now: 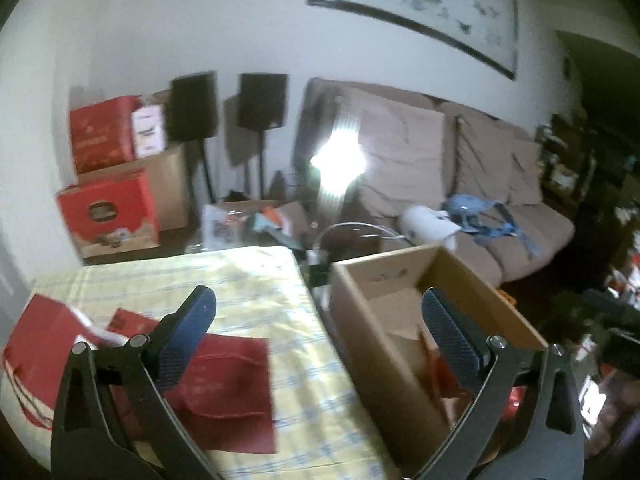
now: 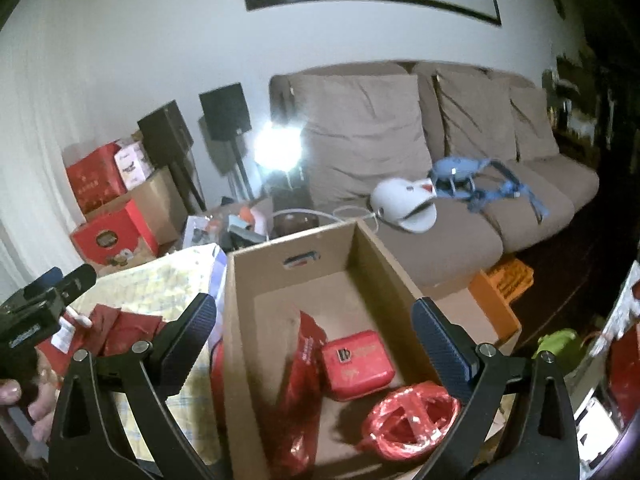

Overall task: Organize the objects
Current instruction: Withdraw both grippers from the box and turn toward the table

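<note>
Right wrist view: both our claws — left gripper [image 1: 320, 334], right gripper [image 2: 314, 334] — gaped wide, empty; red goods lay gathered in the cardboard box [image 2: 384, 256].

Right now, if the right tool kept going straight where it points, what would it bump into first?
Probably the inside of the cardboard box. The right tool stands open and empty over it, aimed near the red square case. Depth is hard to judge.

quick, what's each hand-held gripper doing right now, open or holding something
Left hand-held gripper: open, holding nothing.
Right hand-held gripper: open, holding nothing, above the cardboard box.
</note>
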{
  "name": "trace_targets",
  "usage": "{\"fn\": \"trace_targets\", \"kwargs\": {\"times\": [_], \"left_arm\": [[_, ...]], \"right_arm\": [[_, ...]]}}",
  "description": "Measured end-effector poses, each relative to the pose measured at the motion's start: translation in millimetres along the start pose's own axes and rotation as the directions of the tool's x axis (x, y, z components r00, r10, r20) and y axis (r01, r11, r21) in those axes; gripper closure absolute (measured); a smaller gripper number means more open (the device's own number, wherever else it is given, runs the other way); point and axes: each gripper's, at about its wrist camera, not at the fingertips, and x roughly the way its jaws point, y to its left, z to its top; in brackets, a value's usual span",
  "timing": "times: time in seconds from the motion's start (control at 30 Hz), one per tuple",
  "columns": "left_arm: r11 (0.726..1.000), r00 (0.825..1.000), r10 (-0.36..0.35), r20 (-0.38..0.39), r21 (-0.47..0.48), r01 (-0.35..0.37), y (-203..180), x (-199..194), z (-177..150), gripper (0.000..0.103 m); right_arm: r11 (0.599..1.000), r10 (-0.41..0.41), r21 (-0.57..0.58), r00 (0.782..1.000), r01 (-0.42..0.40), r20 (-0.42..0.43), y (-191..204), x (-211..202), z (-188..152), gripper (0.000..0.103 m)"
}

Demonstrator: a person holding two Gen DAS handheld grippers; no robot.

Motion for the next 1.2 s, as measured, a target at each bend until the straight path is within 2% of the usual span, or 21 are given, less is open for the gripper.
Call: {"fn": "trace_targets", "kwargs": {"times": [0.07,0.2,0.27,0.33,0.4,0.5,0.57,0.63,0.7,0.73,0.8,0.83,0.87,0.9,0.97,1.03,1.1,1.17,1.2], "left_arm": [[0.999,1.0,0.027,-0.006,-0.033,-0.027,13.3,-0.3,-0.1,0.0],[0.987,0.999,0.032,0.021,-0.156,-0.028,39.9,-7.5,-4.4,0.0],[0.98,0.998,0.048,0.034,-0.193,-0.041,46.0,-7.1,-7.8,0.0],[0.983,0.997,0.07,0.041,-0.175,-0.062,47.4,-7.5,-11.4,0.0],[0.994,0.997,0.052,0.05,-0.098,-0.047,54.9,-13.9,-7.2,0.0],[0.988,0.983,0.126,0.134,-0.101,-0.112,100.6,-43.2,14.3,0.0],[0.979,0.979,0.161,0.129,-0.147,-0.142,144.5,-64.2,26.9,0.0],[0.968,0.97,0.199,0.137,-0.181,-0.173,181.8,-81.5,25.4,0.0],[0.971,0.983,0.152,0.103,-0.202,-0.129,208.3,-87.3,16.4,0.0],[0.97,0.993,0.092,0.072,-0.23,-0.074,219.8,-89.3,7.3,0.0],[0.964,0.998,-0.01,0.061,-0.264,0.026,233.5,-91.5,-8.9,0.0],[0.968,0.998,-0.036,0.05,-0.247,0.048,234.3,-89.6,-16.0,0.0],[0.975,0.999,-0.037,0.029,-0.218,0.042,232.6,-86.9,-19.4,0.0],[0.983,1.0,-0.019,0.007,-0.18,0.02,229.0,-84.1,-22.4,0.0],[0.994,1.0,0.001,0.01,-0.112,0.0,222.2,-85.9,-29.7,0.0],[0.998,0.999,0.033,-0.011,-0.052,-0.034,216.0,-81.5,-34.3,0.0],[0.997,0.997,0.06,-0.049,-0.052,-0.063,218.8,-75.6,-39.5,0.0],[0.988,0.994,-0.05,-0.102,-0.15,0.034,224.6,-66.3,-46.7,0.0],[0.973,0.984,-0.137,-0.11,-0.203,0.112,226.8,-61.3,-52.7,0.0]], "right_arm": [[0.999,-0.025,-0.041,0.999,0.026,0.02,10.4,-6.3,0.8,0.004],[0.995,0.023,-0.1,0.997,-0.016,0.067,27.5,-14.5,2.9,0.003],[0.988,0.019,-0.156,0.995,-0.004,0.095,33.8,-11.6,-0.5,0.002],[0.966,-0.053,-0.247,0.991,0.082,0.121,40.7,-0.8,-8.0,0.002],[0.939,-0.136,-0.302,0.984,0.166,0.117,44.1,9.9,-13.4,0.002],[0.939,-0.152,-0.295,0.982,0.179,0.113,42.4,9.6,-17.1,0.002],[0.965,-0.114,-0.225,0.989,0.132,0.09,40.6,4.9,-17.8,0.001],[0.983,-0.051,-0.172,0.995,0.064,0.081,42.6,1.1,-21.7,0.001],[0.992,-0.017,-0.121,0.998,0.024,0.058,49.4,3.3,-25.6,0.001],[0.996,0.009,-0.087,1.0,-0.007,0.02,54.1,8.2,-27.3,0.001],[0.997,0.056,-0.042,0.998,-0.057,-0.016,64.8,12.3,-31.0,0.001],[0.996,0.081,-0.02,0.997,-0.081,-0.015,74.2,13.3,-34.0,0.001],[0.994,0.113,0.003,0.993,-0.112,-0.035,82.8,17.0,-36.4,0.001],[0.983,0.182,0.041,0.98,-0.18,-0.084,92.8,24.6,-39.2,0.001],[0.954,0.291,0.121,0.948,-0.276,-0.129,108.6,35.3,-43.1,0.001],[0.948,0.307,0.138,0.938,-0.287,-0.16,123.6,44.3,-46.2,0.001],[0.955,0.284,0.143,0.94,-0.26,-0.187,136.8,49.6,-50.1,0.001],[0.947,0.307,0.16,0.929,-0.278,-0.206,147.4,54.3,-54.9,0.001],[0.949,0.306,0.15,0.924,-0.277,-0.229,151.7,57.1,-57.9,0.001]]}}
